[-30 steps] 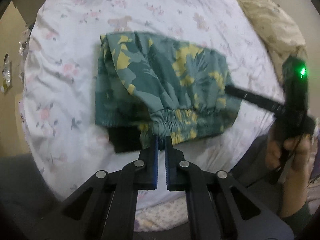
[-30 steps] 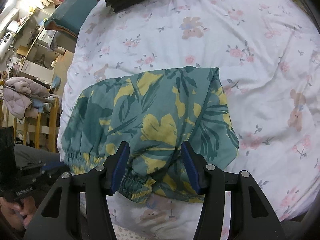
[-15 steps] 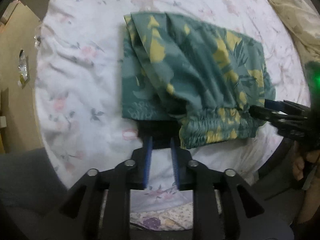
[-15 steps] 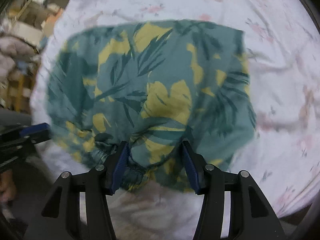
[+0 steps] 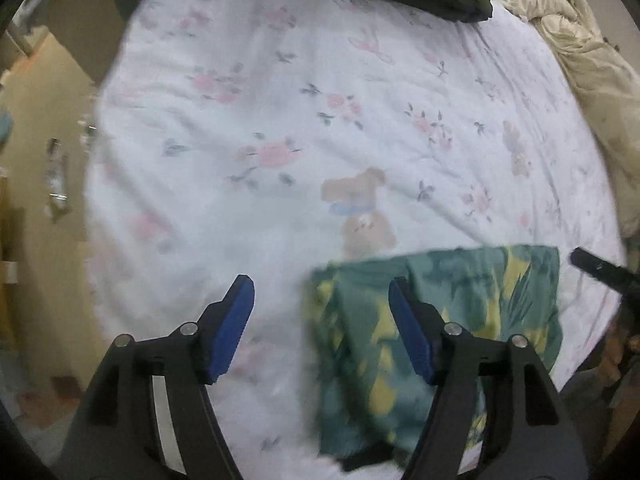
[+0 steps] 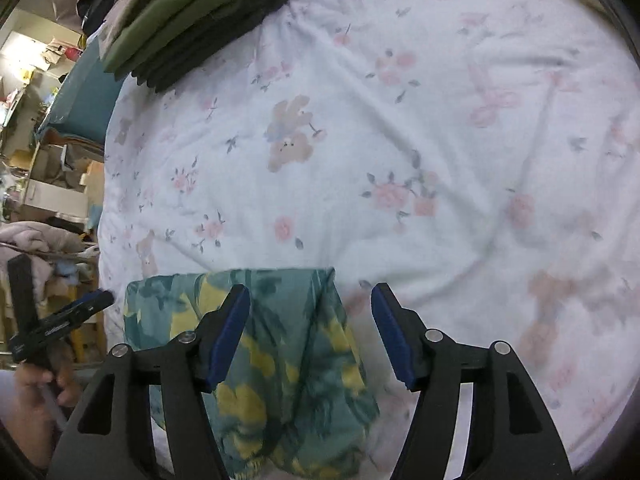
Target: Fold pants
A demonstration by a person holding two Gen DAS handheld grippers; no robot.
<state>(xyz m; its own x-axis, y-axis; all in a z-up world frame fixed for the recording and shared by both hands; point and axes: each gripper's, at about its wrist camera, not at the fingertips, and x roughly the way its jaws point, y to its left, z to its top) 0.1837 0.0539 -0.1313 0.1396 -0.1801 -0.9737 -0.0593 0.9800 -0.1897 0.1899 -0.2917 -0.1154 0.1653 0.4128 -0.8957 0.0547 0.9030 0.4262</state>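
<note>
The bed is viewed from above its near edge by both wrist cameras, facing the far edge; the folded pants and stacked clothes are shared.

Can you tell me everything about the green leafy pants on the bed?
The teal-green pants with yellow leaf print look like thin, soft cloth. They lie folded into a compact, roughly rectangular bundle, with a straight far edge and a crease running down the middle. They rest flat near the front edge of the white flowery bedsheet. The open left gripper and open right gripper hover over them, holding nothing. The near end is blurred.
</note>
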